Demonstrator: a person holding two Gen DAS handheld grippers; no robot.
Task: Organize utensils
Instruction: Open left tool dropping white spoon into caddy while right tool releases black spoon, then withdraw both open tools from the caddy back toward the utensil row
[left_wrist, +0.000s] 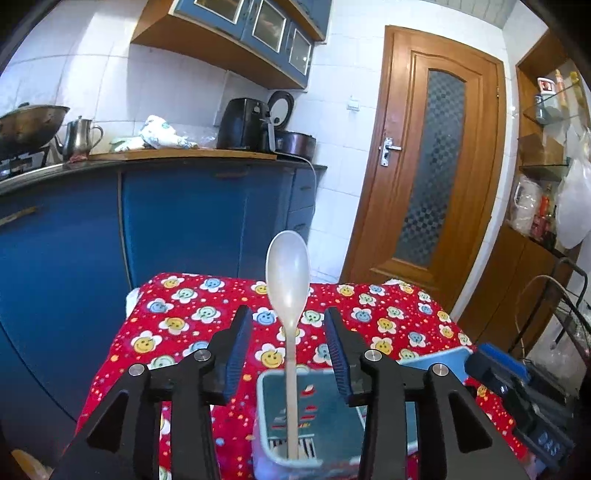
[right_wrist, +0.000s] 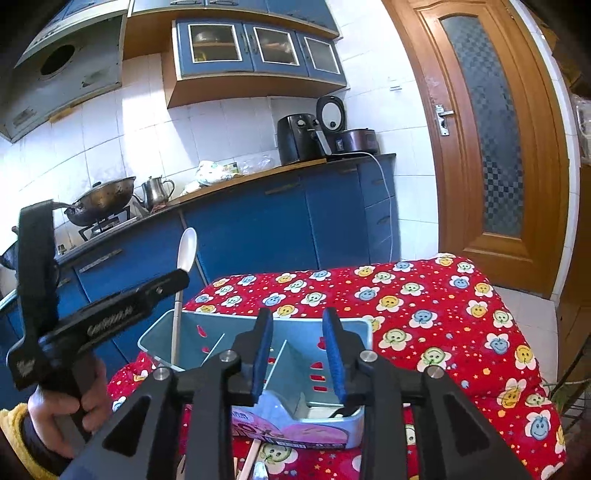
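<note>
A white plastic spoon stands upright, bowl up, in the left compartment of a light blue utensil holder. My left gripper is open with a finger on each side of the handle, not touching it. In the right wrist view the spoon and holder show on the red flowered tablecloth. My right gripper is open and empty above the holder's middle compartments. A wooden stick and a metal utensil tip lie in front of the holder.
The left gripper's body and the hand holding it are at the left of the right wrist view. A pink package leans on the holder's front. Blue kitchen cabinets stand behind the table. A wooden door is at the right.
</note>
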